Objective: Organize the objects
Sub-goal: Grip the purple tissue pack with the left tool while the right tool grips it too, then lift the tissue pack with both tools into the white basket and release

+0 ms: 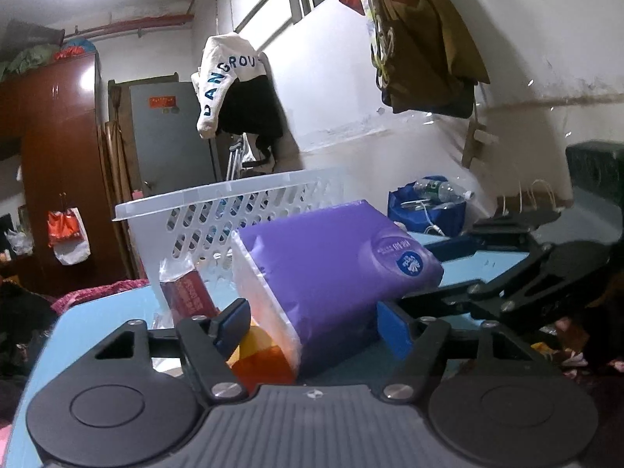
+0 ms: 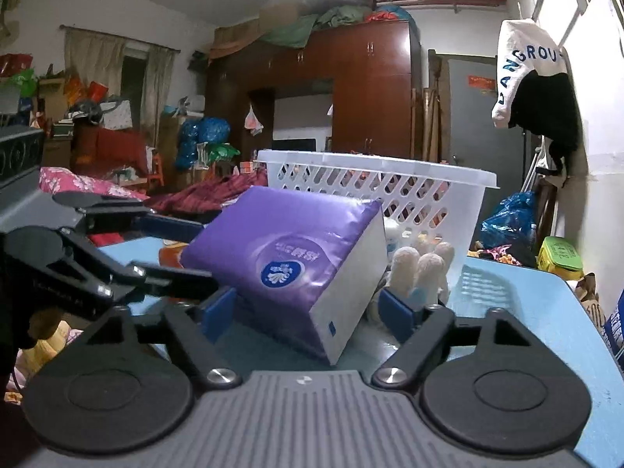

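Two handheld grippers flank one purple plastic-wrapped tissue pack (image 1: 331, 269) from opposite ends, above a light blue tabletop (image 2: 518, 304). Left gripper (image 1: 314, 329): blue pads sit against both sides of the pack's near end, so it reads as pinching the pack, not spread free. Right gripper (image 2: 308, 312): left pad touches the pack's lower edge; right pad stands just beside the pack's white end face, contact there unclear, so cannot tell whether it clamps. The pack is tilted, one corner low toward the table, just in front of a white perforated plastic basket (image 2: 390, 191). A dark red wrapped packet (image 1: 187, 292) stands left of the pack, orange packaging (image 1: 261, 355) below it. Small white plush pieces (image 2: 419, 267) sit between pack and basket wall.
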`<state>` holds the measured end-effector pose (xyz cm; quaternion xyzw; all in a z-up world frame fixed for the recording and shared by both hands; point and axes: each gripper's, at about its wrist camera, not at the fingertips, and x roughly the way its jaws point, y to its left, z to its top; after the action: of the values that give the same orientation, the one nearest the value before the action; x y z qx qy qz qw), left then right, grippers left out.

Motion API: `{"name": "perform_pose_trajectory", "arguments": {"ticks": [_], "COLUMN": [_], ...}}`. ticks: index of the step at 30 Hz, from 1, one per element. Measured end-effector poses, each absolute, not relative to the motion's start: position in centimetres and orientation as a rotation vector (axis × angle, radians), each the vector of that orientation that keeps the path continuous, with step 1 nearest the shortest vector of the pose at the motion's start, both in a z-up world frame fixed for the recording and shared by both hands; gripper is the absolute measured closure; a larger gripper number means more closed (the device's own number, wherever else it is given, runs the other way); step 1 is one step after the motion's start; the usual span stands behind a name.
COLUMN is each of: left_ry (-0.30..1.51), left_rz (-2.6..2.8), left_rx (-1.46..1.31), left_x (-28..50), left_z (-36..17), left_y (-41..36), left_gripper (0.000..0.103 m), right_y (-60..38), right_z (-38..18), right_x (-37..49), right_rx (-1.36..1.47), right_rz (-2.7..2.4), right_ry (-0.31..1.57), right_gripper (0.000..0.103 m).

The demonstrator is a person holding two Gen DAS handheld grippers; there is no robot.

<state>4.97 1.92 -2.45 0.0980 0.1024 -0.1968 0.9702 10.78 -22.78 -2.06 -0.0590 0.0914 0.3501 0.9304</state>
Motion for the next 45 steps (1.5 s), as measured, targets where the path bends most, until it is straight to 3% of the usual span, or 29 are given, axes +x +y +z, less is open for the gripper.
{"name": "perform_pose_trajectory", "arguments": {"ticks": [6,20,45], "left_ry": [0.199,0.165,0.05], "left_rz": [-0.413,-0.34,-0.339], "left_rx": [0.217,0.366,0.269], "left_x": [5.0,4.5,2.9], "left_z": [-2.6,-3.5,-1.1], "left_y": [1.8,0.1,0.4], "left_gripper": [0.039,0.042,0.045], "right_y": [-23.0,-23.1,-22.7], "right_z": [-2.8,-3.3,-0.9], "right_x": [10.8,10.0,8.1], "right_rx": [-0.121,-0.162,-0.15], "right_rz": [0.761,0.74,0.659], "right_ry": [0.202,0.183,0.108], "right_gripper": [0.043,0.05,0.057]}}
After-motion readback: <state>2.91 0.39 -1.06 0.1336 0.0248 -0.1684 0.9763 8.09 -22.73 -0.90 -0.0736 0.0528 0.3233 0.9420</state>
